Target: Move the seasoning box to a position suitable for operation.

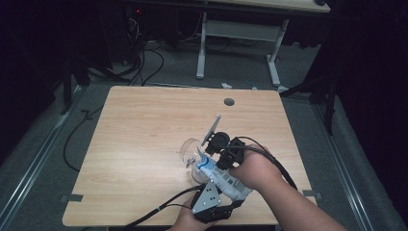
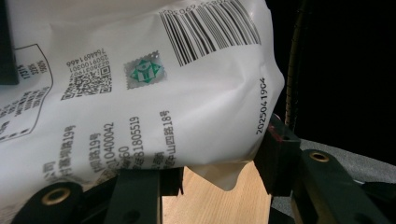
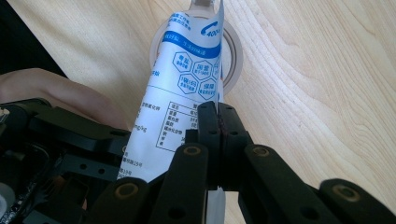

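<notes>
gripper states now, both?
Left gripper: shut on the white-and-blue printed plastic pouch.
Right gripper: shut on the pouch's edge, above the clear glass.

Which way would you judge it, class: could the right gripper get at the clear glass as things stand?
Probably not: the right gripper is shut on the white pouch's edge, above the glass. Its jaws are occupied; it would have to let go first.

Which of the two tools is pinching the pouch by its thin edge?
The right tool, shut on the side seam of the white-and-blue pouch above the clear cup. The left tool holds the pouch's bulging lower body instead.
</notes>
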A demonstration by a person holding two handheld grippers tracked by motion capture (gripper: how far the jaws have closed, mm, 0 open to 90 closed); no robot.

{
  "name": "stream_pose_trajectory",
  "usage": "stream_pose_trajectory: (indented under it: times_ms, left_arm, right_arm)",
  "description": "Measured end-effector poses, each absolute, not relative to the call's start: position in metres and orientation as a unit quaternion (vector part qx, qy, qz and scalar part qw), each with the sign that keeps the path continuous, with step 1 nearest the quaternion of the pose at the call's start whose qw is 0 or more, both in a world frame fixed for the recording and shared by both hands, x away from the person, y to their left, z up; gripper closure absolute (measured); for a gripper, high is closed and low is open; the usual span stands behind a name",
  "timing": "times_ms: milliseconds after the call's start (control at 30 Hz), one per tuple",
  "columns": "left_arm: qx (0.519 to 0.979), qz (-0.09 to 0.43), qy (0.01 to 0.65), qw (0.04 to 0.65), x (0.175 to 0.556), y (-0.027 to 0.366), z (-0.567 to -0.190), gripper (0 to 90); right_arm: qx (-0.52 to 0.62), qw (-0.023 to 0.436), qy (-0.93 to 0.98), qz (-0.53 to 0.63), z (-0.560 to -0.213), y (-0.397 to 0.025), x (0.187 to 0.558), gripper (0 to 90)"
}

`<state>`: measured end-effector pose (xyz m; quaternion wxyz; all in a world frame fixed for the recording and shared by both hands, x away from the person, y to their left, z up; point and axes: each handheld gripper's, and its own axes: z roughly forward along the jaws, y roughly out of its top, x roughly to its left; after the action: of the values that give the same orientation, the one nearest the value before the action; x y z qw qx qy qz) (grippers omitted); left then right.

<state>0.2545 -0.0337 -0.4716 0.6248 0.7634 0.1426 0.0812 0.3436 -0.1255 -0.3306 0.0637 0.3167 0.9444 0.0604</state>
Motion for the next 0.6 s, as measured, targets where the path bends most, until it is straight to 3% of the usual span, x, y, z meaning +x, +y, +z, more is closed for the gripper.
stream_pose_trajectory:
  times_ms: [600]
  left_arm:
    - [0.763,0.082,0.141,0.625,0.2535,-0.0343,-0.4713,58.3]
  right_arm:
    - [0.317,0.064,0.944,0.059,-0.3304,-0.1257,0.3428,90.0]
